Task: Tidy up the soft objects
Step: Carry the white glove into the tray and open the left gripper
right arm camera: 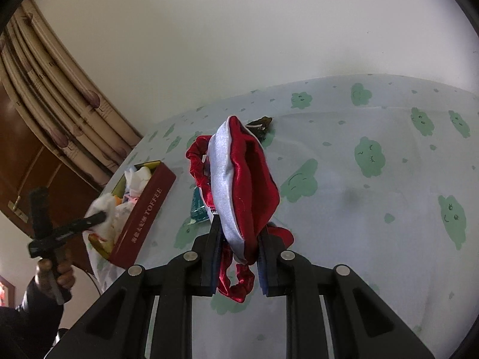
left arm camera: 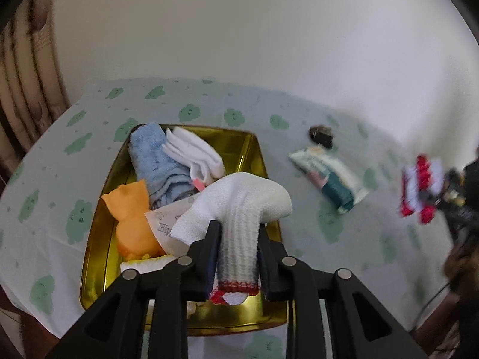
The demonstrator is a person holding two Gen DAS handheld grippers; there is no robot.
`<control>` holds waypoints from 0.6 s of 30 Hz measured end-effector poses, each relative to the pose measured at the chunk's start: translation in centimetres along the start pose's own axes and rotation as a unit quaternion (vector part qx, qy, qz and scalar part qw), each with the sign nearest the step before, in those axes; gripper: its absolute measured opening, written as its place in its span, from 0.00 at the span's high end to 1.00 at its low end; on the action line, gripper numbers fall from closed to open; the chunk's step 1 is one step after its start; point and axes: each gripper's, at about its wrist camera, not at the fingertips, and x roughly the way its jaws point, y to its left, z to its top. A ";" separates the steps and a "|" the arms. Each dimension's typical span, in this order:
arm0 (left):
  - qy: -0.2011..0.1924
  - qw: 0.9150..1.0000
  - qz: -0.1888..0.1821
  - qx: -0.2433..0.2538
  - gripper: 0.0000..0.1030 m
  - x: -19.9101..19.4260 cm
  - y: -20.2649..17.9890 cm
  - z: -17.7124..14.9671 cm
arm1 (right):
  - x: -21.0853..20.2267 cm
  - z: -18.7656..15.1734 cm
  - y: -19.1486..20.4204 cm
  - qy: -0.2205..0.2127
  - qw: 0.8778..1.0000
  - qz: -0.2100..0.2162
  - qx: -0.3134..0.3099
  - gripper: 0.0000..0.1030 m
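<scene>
**Both hand-held grippers carry cloth over the surface**

The left hand-held gripper (left arm camera: 238, 227) tilts steeply down over a gold-lined tin (left arm camera: 251, 146), its narrow jaws closed on a white ribbed sock (left arm camera: 239, 209) with a red cuff; the sock's toe flops forward over the tin's near end. In the right wrist view this gripper (right arm camera: 100, 217) is seen from the side, a hand (right arm camera: 64, 275) gripping its handle below a dark sleeve.

The right hand-held gripper (right arm camera: 239, 233) points down and across the surface (right arm camera: 374, 224), its jaws pinched narrow on a shiny red and pale-blue satin pouch (right arm camera: 242, 185) with ruched red trim. It appears blurred at the right edge of the left wrist view (left arm camera: 419, 185).

The tin, maroon outside and lettered TOFFEE, sits near the surface's left edge. It holds a blue terry towel (left arm camera: 155, 164), folded white socks (left arm camera: 194, 152), an orange soft toy (left arm camera: 131, 221) and a printed paper, partly hidden by the held sock. Beside the tin lie a teal and white packet (left arm camera: 329, 176) and a small dark item (left arm camera: 321, 136) too blurred to make out. A pale cloth printed with green clouds covers the surface.
</scene>
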 end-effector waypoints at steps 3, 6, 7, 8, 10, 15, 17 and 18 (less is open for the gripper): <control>0.023 1.000 0.003 0.006 0.67 1.0 -0.3 -0.4 | -0.5 0.0 0.4 -0.003 1.000 0.005 -0.006 0.82; 0.017 1.000 0.011 0.001 0.56 0.5 -0.2 -0.9 | -0.6 0.3 1.6 -0.002 1.000 0.013 -0.017 0.82; 0.010 1.000 0.023 0.003 0.51 0.1 -0.3 -0.9 | -0.5 0.4 2.1 -0.002 1.000 0.017 -0.022 0.82; 0.004 0.999 0.034 0.007 0.42 -0.3 -0.3 -1.0 | -0.5 0.5 2.6 0.000 0.999 0.021 -0.027 0.82; -0.007 0.999 0.047 0.016 0.41 -1.1 -0.5 -1.0 | -0.3 0.8 3.8 0.001 0.999 0.027 -0.038 0.82; -0.055 0.998 0.040 -0.017 0.41 -4.7 0.3 -1.8 | 1.0 2.0 7.9 0.008 0.996 0.074 -0.056 0.82; -0.076 0.996 0.043 -0.030 0.41 -6.2 0.6 -2.6 | 2.0 2.5 10.1 0.018 0.993 0.100 -0.064 0.82; -0.086 0.994 0.049 -0.036 0.41 -6.8 0.9 -3.2 | 2.7 2.8 11.4 0.024 0.991 0.115 -0.069 0.82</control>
